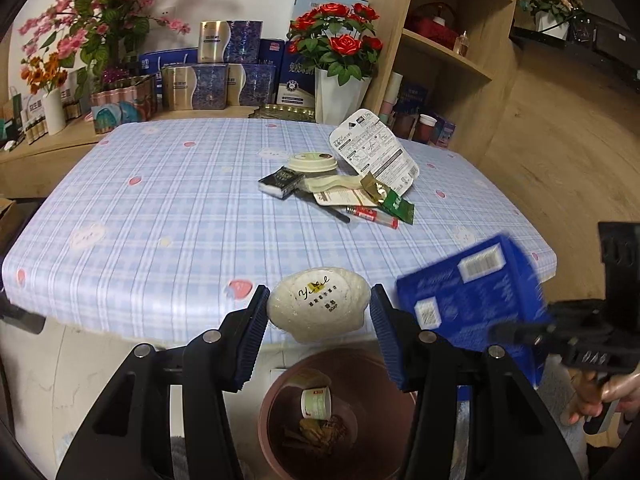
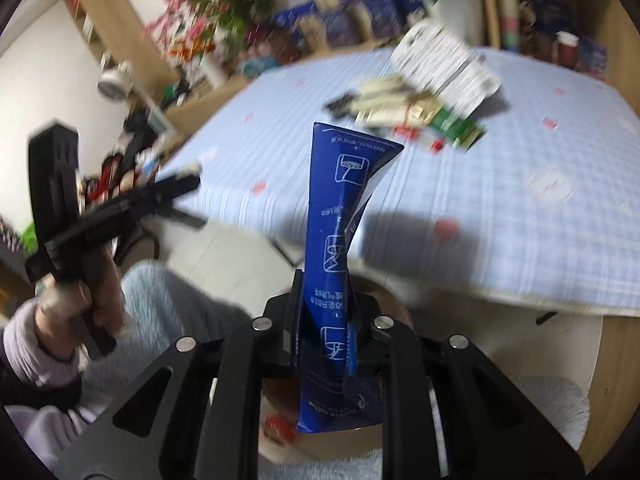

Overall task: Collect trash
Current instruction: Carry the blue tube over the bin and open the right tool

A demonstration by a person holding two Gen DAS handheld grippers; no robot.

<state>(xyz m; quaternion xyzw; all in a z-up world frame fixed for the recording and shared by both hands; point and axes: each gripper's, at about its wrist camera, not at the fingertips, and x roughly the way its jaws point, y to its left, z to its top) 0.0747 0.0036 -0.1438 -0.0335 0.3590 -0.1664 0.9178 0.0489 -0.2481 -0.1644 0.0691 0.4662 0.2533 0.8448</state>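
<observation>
The left gripper (image 1: pixel 318 312) holds a white shell-shaped soap (image 1: pixel 318 304) between its blue pads. The pad faces stand beside the soap's two flanks; a sliver of gap shows on the right flank in the left wrist view, so firm contact on that side cannot be confirmed. The soap hangs above the near edge of the table (image 1: pixel 160 208) and directly over a brown bin (image 1: pixel 276 412) on the floor. The bin contains a small paper cup (image 1: pixel 316 400) and some brown scraps.

The right gripper (image 2: pixel 326 320) is pressed together on a flattened blue carton (image 2: pixel 340 216). The carton stands upright out of the jaws, its top corner folded over. In the left wrist view the same carton (image 1: pixel 472 304) appears at the right, just beside the left gripper's right finger, with the right gripper (image 1: pixel 520 332) clamped on its lower edge and a hand (image 1: pixel 604 400) on the handle.

In the right wrist view the person's left hand (image 2: pixel 84 300) grips the handle of the other tool at the left, with a pale sleeve (image 2: pixel 28 344) behind it.

Remaining trash lies in a cluster at the far centre of the checked tablecloth: a round cream lid (image 1: pixel 312 160), a small black box (image 1: pixel 280 182), a white printed blister card (image 1: pixel 372 152) standing tilted, a green sachet (image 1: pixel 398 204) and a red-and-white tube (image 1: pixel 372 216). The right wrist view is blurred, so finer detail is unreadable there.
</observation>
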